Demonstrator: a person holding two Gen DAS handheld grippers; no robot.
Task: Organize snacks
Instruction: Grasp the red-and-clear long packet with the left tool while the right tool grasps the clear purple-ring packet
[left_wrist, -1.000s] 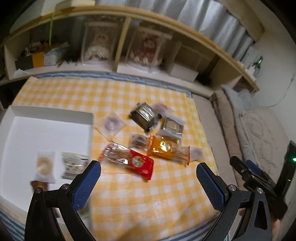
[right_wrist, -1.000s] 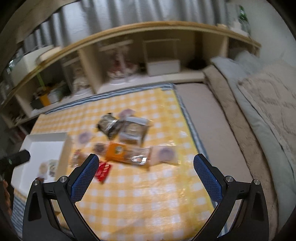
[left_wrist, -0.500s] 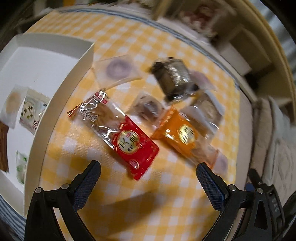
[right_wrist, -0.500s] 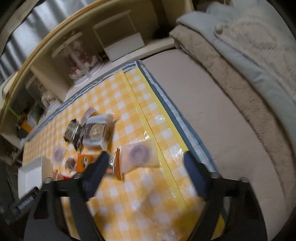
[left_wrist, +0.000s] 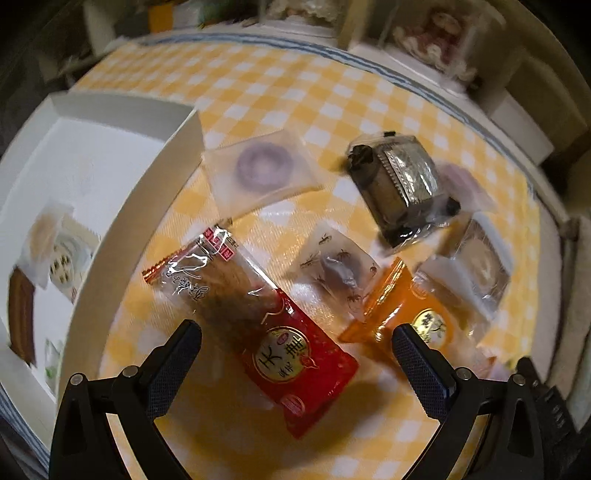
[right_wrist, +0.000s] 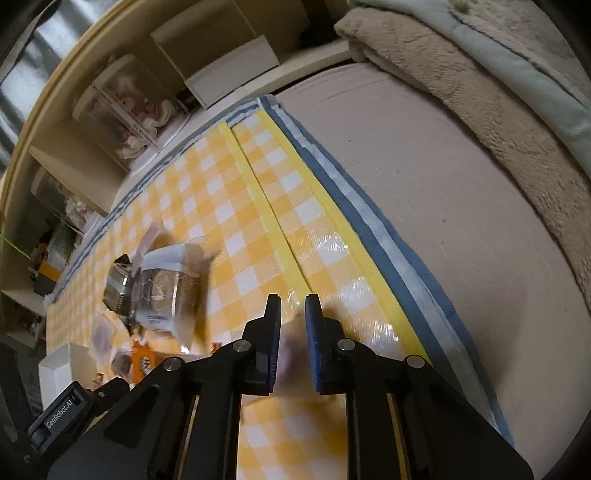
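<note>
Closing right gripper (right_wrist: 292, 314) grasps pale packet (right_wrist: 286, 354); gaping left gripper (left_wrist: 295, 347) straddles diagonal red packet (left_wrist: 258, 317).

Left gripper (left_wrist: 295, 343) spread wide, right gripper (right_wrist: 292, 314) just closed, both angled steeply downward.

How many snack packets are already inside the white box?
4 visible in the white box: two overlapping pale packets, a brown bar, a greenish packet. More may sit beyond the frame.
</note>
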